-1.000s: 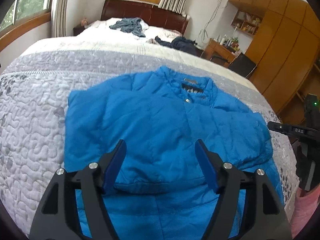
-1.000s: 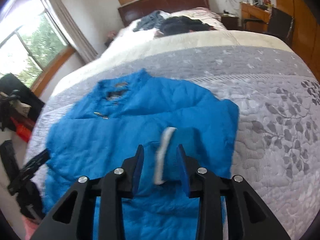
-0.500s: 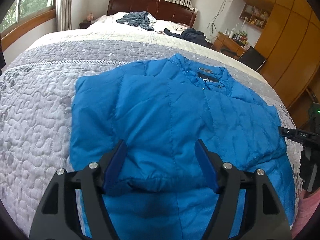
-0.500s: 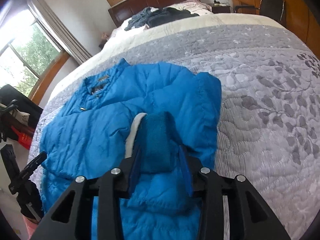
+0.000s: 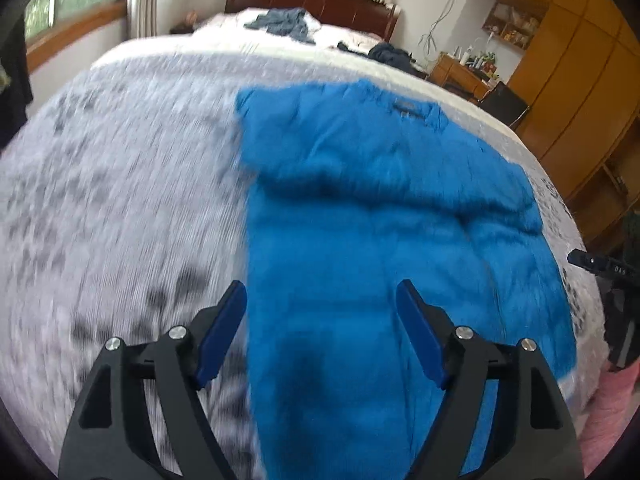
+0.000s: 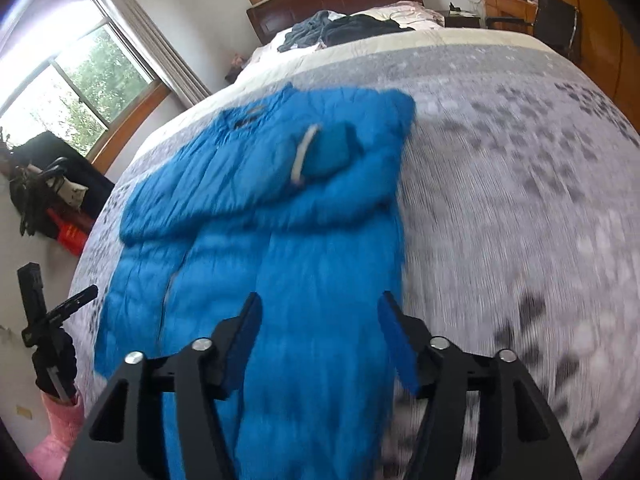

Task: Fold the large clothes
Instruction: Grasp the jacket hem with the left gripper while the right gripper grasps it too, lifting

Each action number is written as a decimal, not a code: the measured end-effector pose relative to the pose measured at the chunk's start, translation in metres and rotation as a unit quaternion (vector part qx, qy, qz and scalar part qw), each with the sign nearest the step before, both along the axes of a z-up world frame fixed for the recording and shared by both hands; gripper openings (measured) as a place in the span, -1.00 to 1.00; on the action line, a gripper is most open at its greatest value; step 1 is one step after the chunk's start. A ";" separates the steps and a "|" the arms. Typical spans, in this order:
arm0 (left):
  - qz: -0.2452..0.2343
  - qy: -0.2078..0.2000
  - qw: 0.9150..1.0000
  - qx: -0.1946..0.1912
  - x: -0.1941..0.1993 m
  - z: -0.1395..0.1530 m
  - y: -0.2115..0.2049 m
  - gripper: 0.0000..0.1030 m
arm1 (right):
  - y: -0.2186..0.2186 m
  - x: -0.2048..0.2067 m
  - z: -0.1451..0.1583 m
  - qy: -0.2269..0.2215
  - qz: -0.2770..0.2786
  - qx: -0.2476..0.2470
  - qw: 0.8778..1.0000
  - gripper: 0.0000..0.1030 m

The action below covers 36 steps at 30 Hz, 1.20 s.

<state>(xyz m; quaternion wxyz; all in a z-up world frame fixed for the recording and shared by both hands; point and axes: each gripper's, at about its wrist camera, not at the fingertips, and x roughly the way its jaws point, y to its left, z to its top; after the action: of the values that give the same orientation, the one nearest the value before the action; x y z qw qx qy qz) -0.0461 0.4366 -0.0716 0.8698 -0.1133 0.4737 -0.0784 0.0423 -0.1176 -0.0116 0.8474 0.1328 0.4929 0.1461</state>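
Observation:
A bright blue puffy jacket [image 5: 384,216] lies on the grey quilted bedspread [image 5: 120,208], collar toward the headboard. Both sleeves are folded across its chest. In the right wrist view the jacket [image 6: 280,220] shows one sleeve cuff [image 6: 332,148] with a white lining edge resting on the chest. My left gripper [image 5: 322,320] hovers open above the jacket's lower left edge, holding nothing. My right gripper [image 6: 320,336] is open too, above the lower right edge of the jacket, with nothing between its fingers. Both views are motion-blurred.
Dark clothes [image 5: 284,26] lie heaped near the wooden headboard [image 6: 340,0]. Wooden wardrobes [image 5: 580,80] and a desk with a chair [image 6: 556,24] stand right of the bed. A tripod with a device [image 6: 44,320] stands by the bed's left side, windows beyond.
My right gripper has let go of the sleeve cuff, which now lies on the chest, and pulled back open. My left gripper has swung left toward the jacket's edge.

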 end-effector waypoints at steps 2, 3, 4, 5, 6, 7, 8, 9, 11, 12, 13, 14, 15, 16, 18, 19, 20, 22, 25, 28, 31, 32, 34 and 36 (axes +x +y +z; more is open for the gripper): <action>0.004 0.009 1.000 0.004 -0.024 -0.006 0.007 0.53 | -0.004 -0.028 -0.003 -0.003 0.007 0.007 1.000 0.33; 0.003 0.015 1.000 0.004 -0.037 -0.010 0.009 0.55 | -0.005 -0.040 -0.005 -0.003 0.010 0.009 1.000 0.37; 0.002 0.020 1.000 0.003 -0.044 -0.013 0.012 0.55 | -0.005 -0.054 -0.009 -0.002 0.016 0.010 1.000 0.39; 0.000 0.026 1.000 -0.001 -0.053 -0.016 0.013 0.55 | -0.005 -0.066 -0.012 0.001 0.021 0.011 1.000 0.42; -0.003 0.035 0.999 -0.008 -0.063 -0.020 0.014 0.55 | -0.004 -0.077 -0.016 0.005 0.025 0.012 1.000 0.42; -0.007 0.041 0.999 -0.015 -0.070 -0.023 0.014 0.55 | -0.004 -0.090 -0.021 0.010 0.030 0.012 0.999 0.42; -0.009 0.045 0.999 -0.021 -0.075 -0.025 0.015 0.55 | -0.003 -0.098 -0.025 0.014 0.033 0.013 0.999 0.42; -0.012 0.049 0.998 -0.028 -0.081 -0.027 0.015 0.56 | -0.003 -0.106 -0.029 0.017 0.035 0.015 0.999 0.42; -0.016 0.054 0.997 -0.043 -0.094 -0.031 0.014 0.58 | -0.002 -0.123 -0.036 0.023 0.037 0.020 0.999 0.42; -0.018 0.057 0.997 -0.048 -0.098 -0.034 0.014 0.59 | -0.002 -0.128 -0.038 0.024 0.039 0.024 0.999 0.42; -0.021 0.062 0.996 -0.054 -0.103 -0.037 0.012 0.59 | -0.001 -0.135 -0.041 0.025 0.042 0.029 0.998 0.42; -0.023 0.063 0.996 -0.057 -0.107 -0.040 0.010 0.59 | 0.000 -0.140 -0.043 0.026 0.045 0.032 0.998 0.42; -0.026 0.063 0.996 -0.054 -0.110 -0.041 0.006 0.60 | 0.002 -0.143 -0.046 0.028 0.048 0.034 0.998 0.42; -0.030 0.062 0.996 -0.050 -0.113 -0.042 0.003 0.60 | 0.004 -0.146 -0.049 0.030 0.052 0.034 0.998 0.42; -0.040 0.060 0.996 -0.051 -0.115 -0.042 -0.002 0.60 | 0.009 -0.150 -0.055 0.033 0.058 0.031 0.997 0.40; -0.041 0.060 0.996 -0.052 -0.117 -0.043 -0.005 0.60 | 0.012 -0.151 -0.056 0.029 0.060 0.024 0.997 0.37; -0.045 0.061 0.996 -0.055 -0.118 -0.044 -0.008 0.60 | 0.014 -0.152 -0.056 0.024 0.061 0.018 0.998 0.30; -0.060 0.066 0.994 -0.064 -0.120 -0.044 -0.016 0.56 | 0.018 -0.153 -0.055 0.019 0.067 0.013 0.997 0.09; -0.064 0.067 0.994 -0.051 -0.121 -0.044 -0.026 0.32 | 0.023 -0.153 -0.054 0.014 0.073 0.012 0.997 -0.12; -0.057 0.066 0.995 -0.050 -0.120 -0.046 -0.028 -0.02 | 0.022 -0.153 -0.052 0.009 0.073 0.019 0.997 -0.37; -0.047 0.062 0.995 -0.068 -0.119 -0.043 -0.023 -0.46 | 0.017 -0.155 -0.046 -0.003 0.073 0.033 0.997 -0.60; -0.046 0.060 0.995 -0.073 -0.120 -0.042 -0.020 -0.57 | 0.014 -0.156 -0.044 -0.006 0.073 0.043 0.996 -0.65; -0.044 0.048 0.994 -0.091 -0.121 -0.035 -0.015 -0.69 | 0.010 -0.155 -0.038 -0.013 0.072 0.065 0.995 -0.71; -0.047 0.030 0.991 -0.119 -0.120 -0.023 -0.009 -0.74 | 0.005 -0.154 -0.031 -0.020 0.071 0.081 0.994 -0.76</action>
<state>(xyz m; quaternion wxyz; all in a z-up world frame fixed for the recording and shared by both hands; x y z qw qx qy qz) -0.1665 0.4273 -0.0947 0.8310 -0.1958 0.4916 -0.1716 -0.1118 -0.1123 -0.0423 0.8308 0.1629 0.4707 0.2484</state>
